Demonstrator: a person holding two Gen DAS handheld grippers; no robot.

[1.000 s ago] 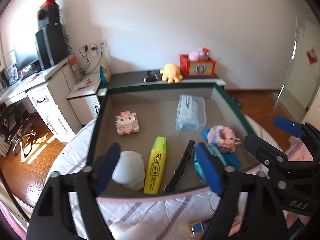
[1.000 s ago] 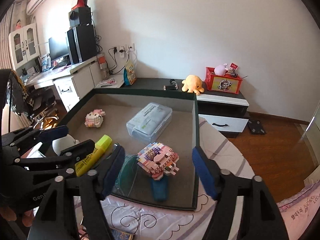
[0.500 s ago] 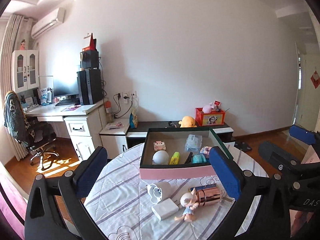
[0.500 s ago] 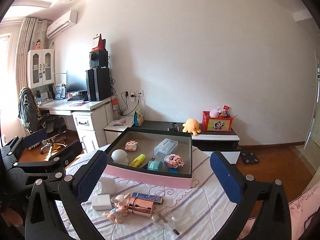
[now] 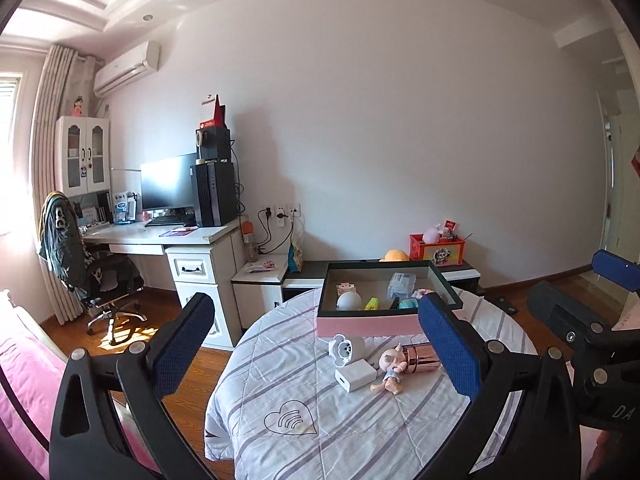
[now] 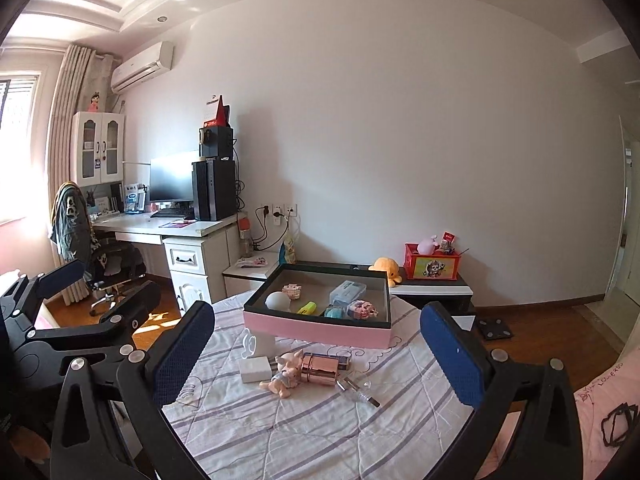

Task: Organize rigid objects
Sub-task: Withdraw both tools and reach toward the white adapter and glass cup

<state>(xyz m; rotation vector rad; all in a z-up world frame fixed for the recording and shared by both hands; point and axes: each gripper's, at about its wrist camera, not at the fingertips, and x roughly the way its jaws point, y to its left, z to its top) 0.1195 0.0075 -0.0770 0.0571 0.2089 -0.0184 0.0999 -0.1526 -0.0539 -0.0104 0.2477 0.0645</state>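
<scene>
A pink box with a dark rim (image 5: 368, 326) (image 6: 316, 330) stands at the far side of the round table and holds a white ball (image 6: 277, 301), a yellow highlighter (image 6: 306, 307), a clear case (image 6: 347, 291) and block toys. In front of it lie a white charger (image 5: 356, 374) (image 6: 254, 369), a pig figurine (image 5: 389, 368) (image 6: 285, 372), a rose-gold cylinder (image 5: 420, 358) (image 6: 323, 367) and a small white fan (image 5: 345, 347). My left gripper (image 5: 316, 348) and right gripper (image 6: 316, 352) are both open, empty and held back well short of the table's objects.
The round table has a striped quilted cloth (image 5: 320, 420). A desk with monitor and computer tower (image 5: 212, 194) stands at left with an office chair (image 5: 96, 280). A low cabinet with a red box (image 6: 431, 266) and an orange plush is behind the table. A small glass item (image 6: 360, 388) lies on the cloth.
Both grippers have pulled far back and up from over the box to a wide view of the whole table. Both stayed open and empty.
</scene>
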